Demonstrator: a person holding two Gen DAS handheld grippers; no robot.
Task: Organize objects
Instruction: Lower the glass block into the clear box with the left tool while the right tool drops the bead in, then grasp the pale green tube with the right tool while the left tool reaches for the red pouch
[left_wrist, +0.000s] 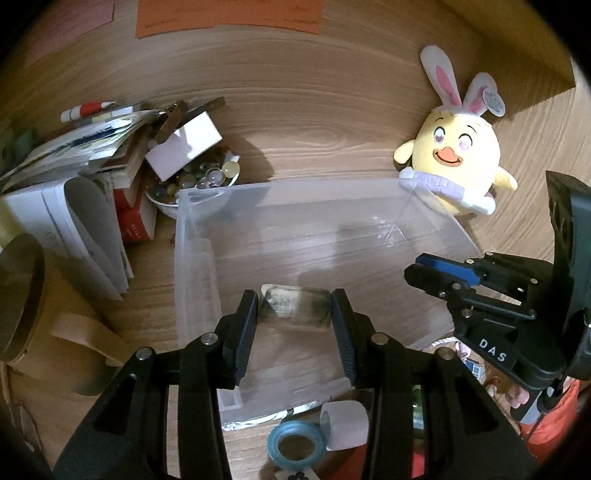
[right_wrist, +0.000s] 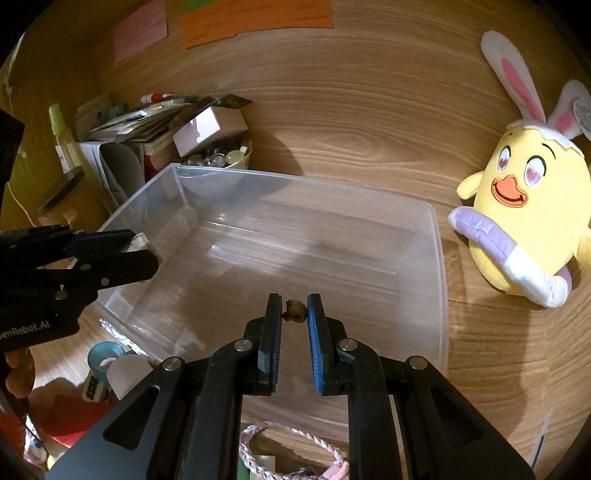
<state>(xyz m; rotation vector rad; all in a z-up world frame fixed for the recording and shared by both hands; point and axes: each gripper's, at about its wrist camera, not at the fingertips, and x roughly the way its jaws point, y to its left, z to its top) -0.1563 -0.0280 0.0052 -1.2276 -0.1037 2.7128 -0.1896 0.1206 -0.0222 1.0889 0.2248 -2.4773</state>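
A clear plastic bin (left_wrist: 229, 192) stands on the wooden table; it also shows in the right wrist view (right_wrist: 439, 258). My left gripper (left_wrist: 294, 306) is shut on a small clear block with dark smudges (left_wrist: 293, 308), held over the bin's near left part; it shows from the side in the right wrist view (right_wrist: 142, 251). My right gripper (right_wrist: 294, 310) is shut on a small brown lump (right_wrist: 294, 311) above the bin's near edge; it shows in the left wrist view (left_wrist: 436, 271).
A yellow chick plush with bunny ears (right_wrist: 524, 218) sits right of the bin. A bowl of glass beads (left_wrist: 195, 181), a white box (left_wrist: 184, 144) and stacked books (left_wrist: 74, 206) lie left. A blue tape roll (left_wrist: 297, 441) and a braided bracelet (right_wrist: 291, 450) lie near.
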